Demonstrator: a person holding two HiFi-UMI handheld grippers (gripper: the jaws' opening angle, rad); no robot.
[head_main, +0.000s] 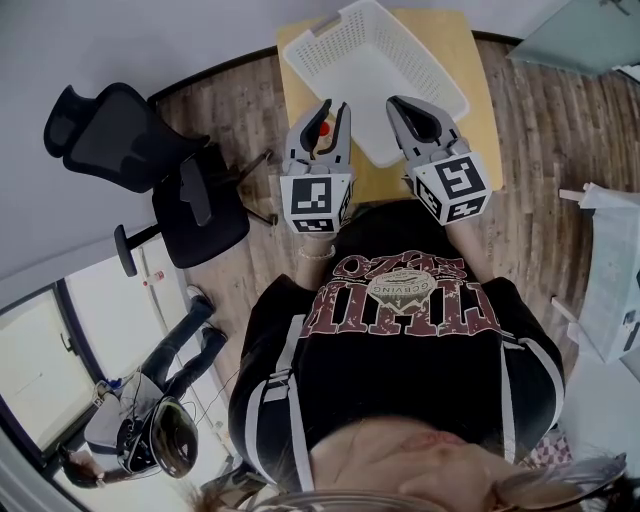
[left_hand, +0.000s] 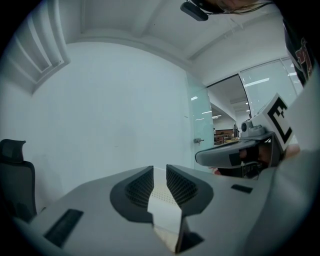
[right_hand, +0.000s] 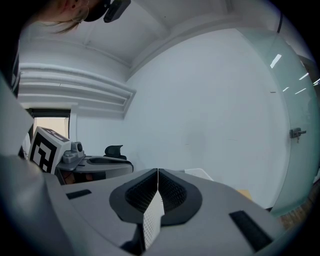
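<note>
Presently both tools are on the white basket (head_main: 372, 62), which sits over the middle of the wooden surface (head_main: 478, 95), one corner toward its near edge. Whether it rests there or hangs clear I cannot tell. Left tool (head_main: 333, 108): pressed onto the basket's perforated wall (left_hand: 163, 200), a strip of which fills the narrow gap between its pads in the left gripper view. Right tool (head_main: 402, 104): likewise pinching the wall, seen almost edge-on, pads all but meeting above it. Judgement: the wall is thin and full of holes, so it will likely flex. Take both pinches deep on the rim rather than at the pad tips, hold the two tools level with each other and move them as one, so the basket neither twists nor slips. An office chair (head_main: 150, 160) stands off the surface's left edge.
</note>
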